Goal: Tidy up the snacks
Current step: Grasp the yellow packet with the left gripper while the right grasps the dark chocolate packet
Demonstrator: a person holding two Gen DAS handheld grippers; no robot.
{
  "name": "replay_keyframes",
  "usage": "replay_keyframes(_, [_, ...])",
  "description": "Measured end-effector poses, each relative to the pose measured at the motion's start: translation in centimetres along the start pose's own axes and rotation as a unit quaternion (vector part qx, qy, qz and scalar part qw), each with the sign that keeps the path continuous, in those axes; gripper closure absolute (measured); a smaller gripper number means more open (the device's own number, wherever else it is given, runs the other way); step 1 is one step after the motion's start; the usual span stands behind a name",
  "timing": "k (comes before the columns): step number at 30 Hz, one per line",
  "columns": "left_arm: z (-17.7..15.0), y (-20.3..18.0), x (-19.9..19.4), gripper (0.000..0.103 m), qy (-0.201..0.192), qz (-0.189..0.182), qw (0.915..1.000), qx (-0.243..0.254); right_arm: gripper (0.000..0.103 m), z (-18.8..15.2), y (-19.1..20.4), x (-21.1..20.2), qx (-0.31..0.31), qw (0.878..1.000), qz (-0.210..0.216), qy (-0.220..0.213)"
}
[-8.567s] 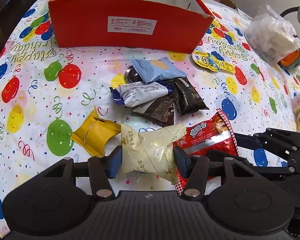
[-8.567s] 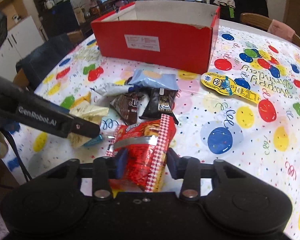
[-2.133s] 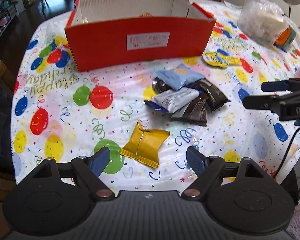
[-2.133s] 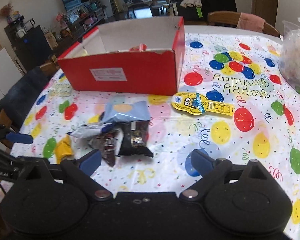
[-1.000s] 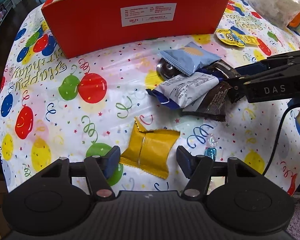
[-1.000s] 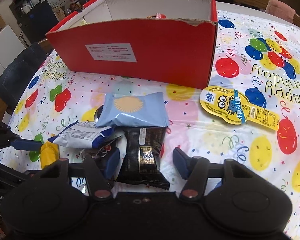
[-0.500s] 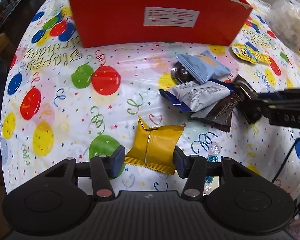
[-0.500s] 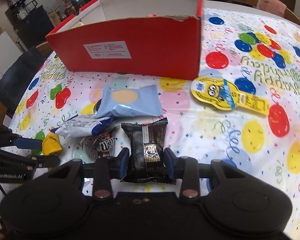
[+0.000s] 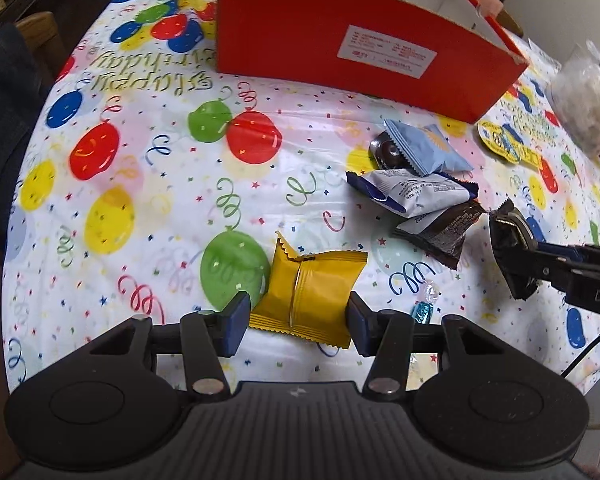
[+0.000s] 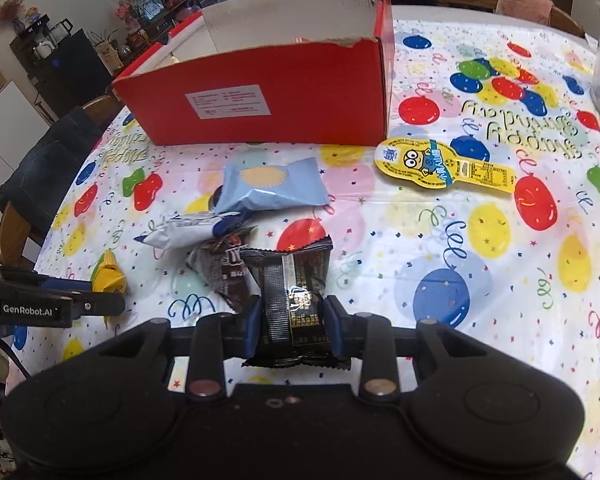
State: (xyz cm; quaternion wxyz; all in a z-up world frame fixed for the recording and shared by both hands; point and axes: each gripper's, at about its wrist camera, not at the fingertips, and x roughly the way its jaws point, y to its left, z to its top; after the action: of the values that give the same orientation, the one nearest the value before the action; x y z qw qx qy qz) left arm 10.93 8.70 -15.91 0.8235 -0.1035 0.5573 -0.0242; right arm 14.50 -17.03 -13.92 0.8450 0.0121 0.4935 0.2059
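Note:
My left gripper (image 9: 296,322) is shut on a yellow snack pack (image 9: 308,292), which is pinched between the blue pads near the table's front edge. My right gripper (image 10: 294,322) is shut on a black snack pack (image 10: 290,292) and holds it just above the table; the pack also shows in the left wrist view (image 9: 510,250). The open red box (image 9: 356,48) stands at the back (image 10: 260,108). A light blue pack (image 10: 270,186), a white and blue pack (image 10: 184,232) and a brown pack (image 10: 224,270) lie in a pile in front of the box.
A yellow cartoon-shaped packet (image 10: 440,166) lies right of the box. A small blue wrapped candy (image 9: 422,310) lies by my left gripper. A clear bag (image 9: 584,96) sits at the far right. The balloon tablecloth (image 9: 140,168) covers the table. Chairs stand around it.
Both grippers have closed on their packs: the left on the yellow one, the right on the black one, which has lifted away from the pile.

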Motion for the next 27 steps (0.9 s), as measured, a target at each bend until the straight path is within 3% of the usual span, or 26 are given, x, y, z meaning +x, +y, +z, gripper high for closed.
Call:
replay_keyframes(11, [-0.9, 0.2, -3.9, 0.052, -0.038, -0.004, 0.9991, -0.019, 0.072, -0.3, 1.3, -3.2, 0.008, 0.999, 0.001, -0.034])
replay_keyframes(27, [0.8, -1.3, -9.5, 0.052, -0.103, -0.003, 0.9946, 0.008, 0.072, 1.3, 3.8, -7.4, -0.009, 0.995, -0.002, -0.097])
